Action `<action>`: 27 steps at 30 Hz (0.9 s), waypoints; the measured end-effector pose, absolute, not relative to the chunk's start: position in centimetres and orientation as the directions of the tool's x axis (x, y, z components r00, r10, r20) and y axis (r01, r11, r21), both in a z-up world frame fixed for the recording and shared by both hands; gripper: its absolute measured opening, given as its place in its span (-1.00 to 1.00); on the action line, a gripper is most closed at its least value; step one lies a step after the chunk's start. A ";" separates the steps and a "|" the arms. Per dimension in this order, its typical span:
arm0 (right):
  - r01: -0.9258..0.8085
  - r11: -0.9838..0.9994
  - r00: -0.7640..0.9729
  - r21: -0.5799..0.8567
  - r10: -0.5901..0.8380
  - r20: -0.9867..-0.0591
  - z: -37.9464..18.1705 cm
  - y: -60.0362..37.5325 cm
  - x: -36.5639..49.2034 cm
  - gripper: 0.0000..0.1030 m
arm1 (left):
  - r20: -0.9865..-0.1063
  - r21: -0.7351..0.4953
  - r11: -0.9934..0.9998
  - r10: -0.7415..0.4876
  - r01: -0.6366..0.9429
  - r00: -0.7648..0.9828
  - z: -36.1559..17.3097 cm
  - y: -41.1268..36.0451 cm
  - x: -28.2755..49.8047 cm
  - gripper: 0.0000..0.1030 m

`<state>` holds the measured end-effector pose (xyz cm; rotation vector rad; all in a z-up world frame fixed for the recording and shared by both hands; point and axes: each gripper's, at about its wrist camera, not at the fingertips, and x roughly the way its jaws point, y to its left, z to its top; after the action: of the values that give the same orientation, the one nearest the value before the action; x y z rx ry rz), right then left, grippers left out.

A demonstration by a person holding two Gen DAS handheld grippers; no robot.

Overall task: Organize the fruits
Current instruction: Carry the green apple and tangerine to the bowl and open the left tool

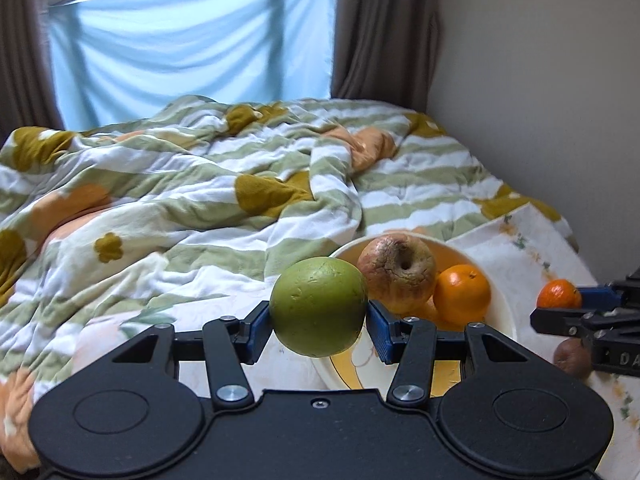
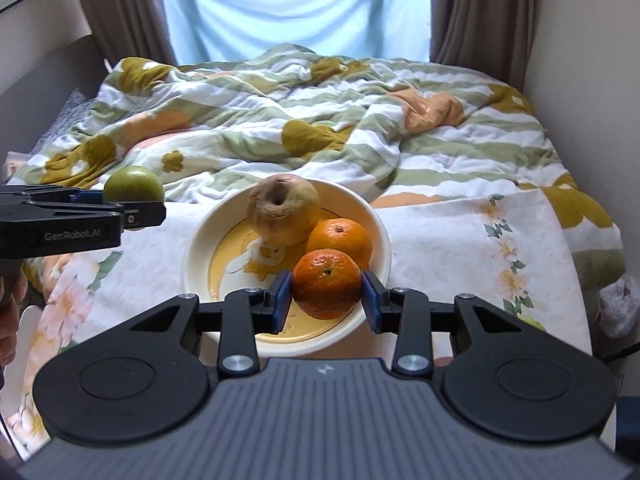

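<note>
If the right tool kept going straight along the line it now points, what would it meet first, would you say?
Probably the cream bowl. The right tool, shut on a dark orange tangerine, points down over the near rim; a lighter orange and a wrinkled apple lie just beyond. Depth is hard to judge.

A home bedroom — rumpled duvet (image 1: 200,184), curtained window (image 1: 192,36).

Each camera sits just behind its own gripper, looking forward and downward along the fingers toward the bed and the curtained window beyond. The left wrist view faces the bowl (image 1: 505,312) from its left, catching the right gripper (image 1: 560,300) at its right edge. The right wrist view looks straight over the bowl (image 2: 200,240), with the left gripper (image 2: 134,204) at its left edge
</note>
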<state>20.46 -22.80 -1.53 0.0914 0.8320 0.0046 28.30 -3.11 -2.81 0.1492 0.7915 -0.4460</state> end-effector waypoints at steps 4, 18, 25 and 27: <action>0.072 0.994 0.658 0.085 0.017 -0.753 -2.5 -23.4 21.7 0.01 | -0.735 0.011 0.871 -0.326 0.491 0.595 -4.5 -4.3 29.7 0.07; 0.144 0.986 0.620 0.079 -0.028 -0.784 -4.2 -24.8 23.4 0.01 | -0.757 0.206 0.758 -0.278 0.619 0.591 -8.2 -8.3 29.6 0.07; 0.149 0.986 0.616 0.077 -0.031 -0.787 -4.4 -25.1 23.6 0.01 | -0.754 0.219 0.756 -0.270 0.616 0.599 -8.5 -8.6 29.6 0.20; 0.149 0.986 0.617 0.077 -0.032 -0.787 -4.4 -25.1 23.6 0.01 | -0.744 0.219 0.757 -0.278 0.615 0.607 -8.2 -8.5 29.6 0.60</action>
<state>23.63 -25.13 -4.42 0.1396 0.9012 -0.1041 29.55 -8.51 -8.19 0.4903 0.7550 -0.5408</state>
